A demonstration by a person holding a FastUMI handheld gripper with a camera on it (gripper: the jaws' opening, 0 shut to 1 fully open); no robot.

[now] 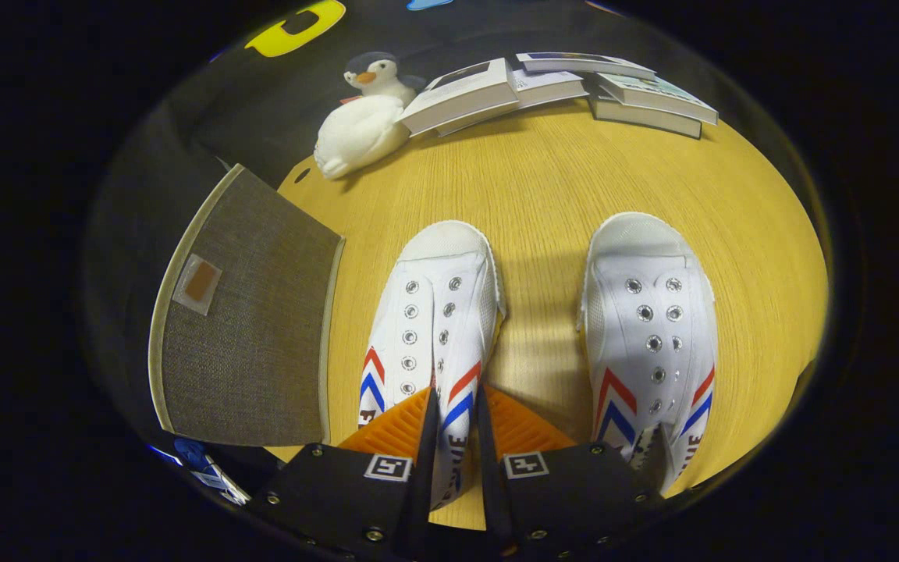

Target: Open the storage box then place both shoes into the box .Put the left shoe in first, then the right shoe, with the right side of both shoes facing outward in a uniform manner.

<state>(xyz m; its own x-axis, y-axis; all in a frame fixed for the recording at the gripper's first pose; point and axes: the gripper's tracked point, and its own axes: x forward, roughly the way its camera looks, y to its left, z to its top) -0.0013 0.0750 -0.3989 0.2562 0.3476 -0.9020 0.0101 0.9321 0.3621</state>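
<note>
The yellow wood-grain surface (559,187) carries a grey woven-fabric storage box (262,328) at nine o'clock of the fingers, its lid apparently down. Two white canvas shoes stand at twelve o'clock: the left shoe (426,312) and right shoe (652,312). The gripper (457,421) has its fingers narrowed around the left shoe's inner wall (contact looks likely), so lifting it boxward seems next.

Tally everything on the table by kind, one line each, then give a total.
White sneakers: 2, left with its right side wall between the gripper fingers, right
Grey fabric storage box: 1
Plush penguin: 1
Books: 4 visible
Total: 8
</note>
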